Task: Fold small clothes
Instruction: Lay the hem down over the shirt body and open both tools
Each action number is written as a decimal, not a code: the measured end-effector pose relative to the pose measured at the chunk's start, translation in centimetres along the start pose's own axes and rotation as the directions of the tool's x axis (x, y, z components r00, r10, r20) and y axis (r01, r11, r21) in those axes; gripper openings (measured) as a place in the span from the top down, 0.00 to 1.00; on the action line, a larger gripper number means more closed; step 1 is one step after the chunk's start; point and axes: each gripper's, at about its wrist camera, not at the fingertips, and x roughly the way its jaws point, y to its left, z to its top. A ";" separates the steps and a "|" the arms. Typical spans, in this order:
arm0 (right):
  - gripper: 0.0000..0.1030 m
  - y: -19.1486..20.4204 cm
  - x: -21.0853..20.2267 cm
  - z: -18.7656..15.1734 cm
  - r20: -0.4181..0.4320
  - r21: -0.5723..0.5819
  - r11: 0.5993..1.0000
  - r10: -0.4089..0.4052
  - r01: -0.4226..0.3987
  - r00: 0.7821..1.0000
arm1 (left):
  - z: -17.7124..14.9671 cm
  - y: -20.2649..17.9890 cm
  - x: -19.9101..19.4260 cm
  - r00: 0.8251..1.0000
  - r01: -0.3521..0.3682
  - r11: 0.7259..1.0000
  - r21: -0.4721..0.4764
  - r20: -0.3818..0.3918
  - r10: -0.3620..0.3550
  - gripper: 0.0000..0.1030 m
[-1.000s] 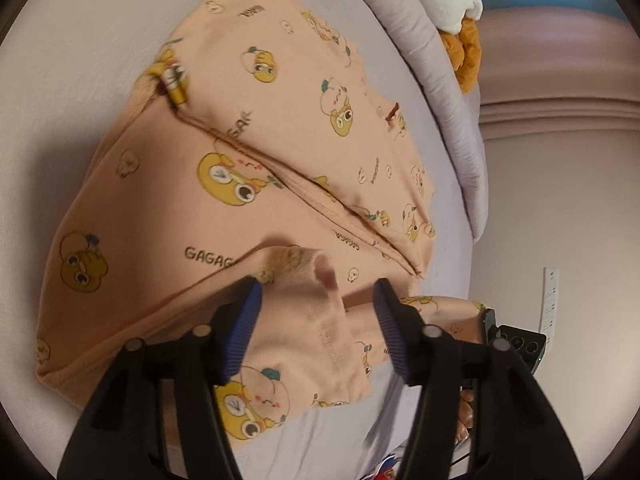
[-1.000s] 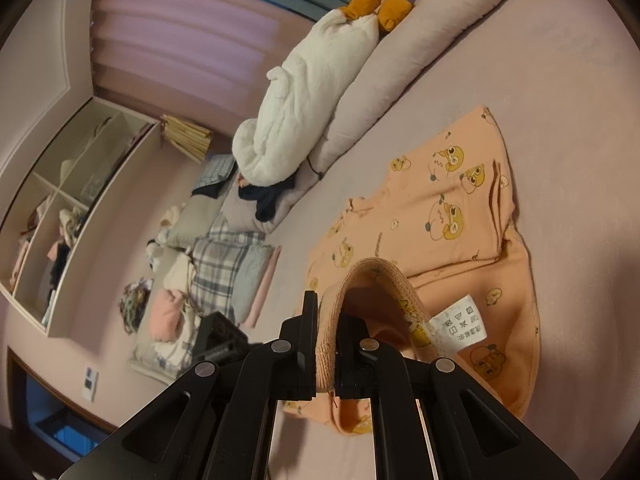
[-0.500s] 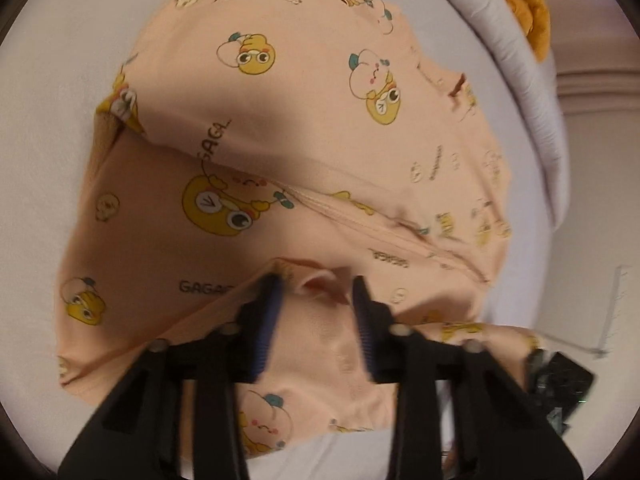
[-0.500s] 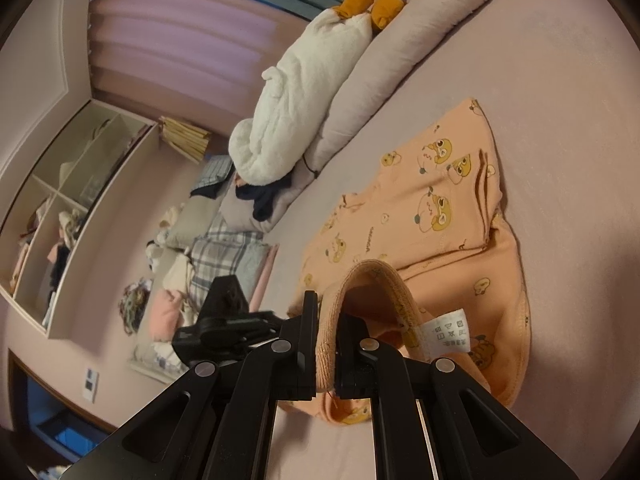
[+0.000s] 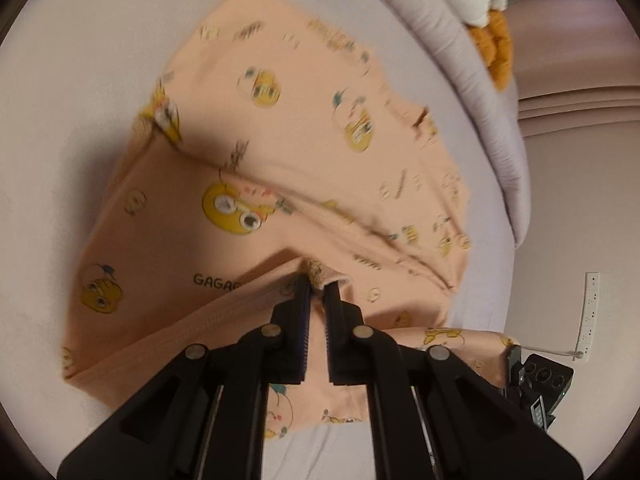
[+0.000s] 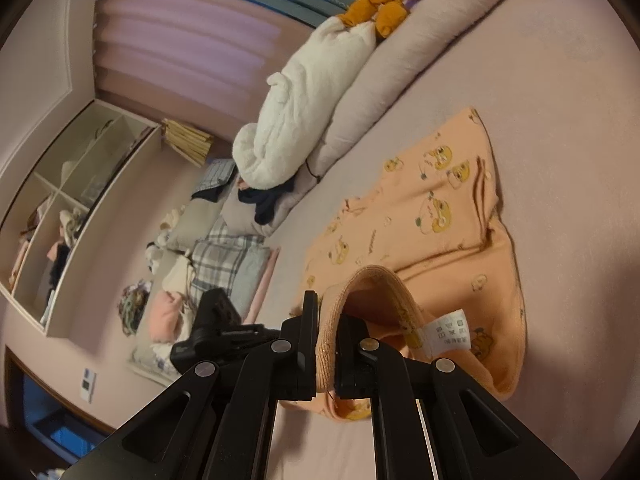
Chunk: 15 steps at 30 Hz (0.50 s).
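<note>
The left gripper (image 5: 316, 286) pinches a bunched edge of the peach cartoon-print garment (image 5: 280, 168), its fingers pressed together on the cloth. The right gripper (image 6: 327, 320) clamps the ribbed waistband (image 6: 372, 276), lifted into an arch, with a white care label (image 6: 448, 332) just beside it. The rest of the garment lies spread on the pale bed (image 6: 560, 120). Farther off, a white blanket (image 6: 296, 120) and an orange plush toy (image 6: 384, 0) rest against a long bolster (image 6: 400, 64).
</note>
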 end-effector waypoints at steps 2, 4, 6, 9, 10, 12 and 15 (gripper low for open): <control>0.91 0.4 0.1 0.4 0.006 -0.006 1.000 0.003 -0.003 1.000 | 0.1 -0.2 -0.5 1.000 0.007 1.000 0.002 0.016 -0.007 0.95; 0.91 0.6 0.3 0.9 0.018 -0.004 1.000 0.006 -0.006 1.000 | 0.2 -0.4 -0.9 0.999 0.022 1.000 -0.009 0.037 -0.022 0.95; 0.91 1.0 0.5 1.4 0.030 -0.009 1.000 0.007 -0.006 1.000 | 0.6 -0.8 -2.1 0.994 0.024 1.000 0.003 0.104 -0.024 0.95; 0.91 1.6 0.9 2.5 0.044 -0.022 1.000 -0.001 0.001 0.999 | 1.6 -1.2 -4.2 0.982 0.028 1.000 0.003 0.189 -0.028 0.95; 0.91 1.7 1.1 2.9 0.051 -0.025 1.000 -0.007 0.008 0.999 | 1.9 -1.5 -4.8 0.974 0.025 1.000 0.005 0.224 -0.025 0.95; 0.91 2.0 1.3 3.9 0.067 -0.029 1.000 -0.008 0.010 0.998 | 2.7 -1.8 -6.2 0.957 0.021 1.000 0.009 0.289 -0.023 0.95; 0.91 2.1 1.9 5.7 0.097 -0.020 1.000 -0.016 0.018 0.995 | 4.3 -1.9 -7.6 0.930 0.012 1.000 0.006 0.367 -0.013 0.95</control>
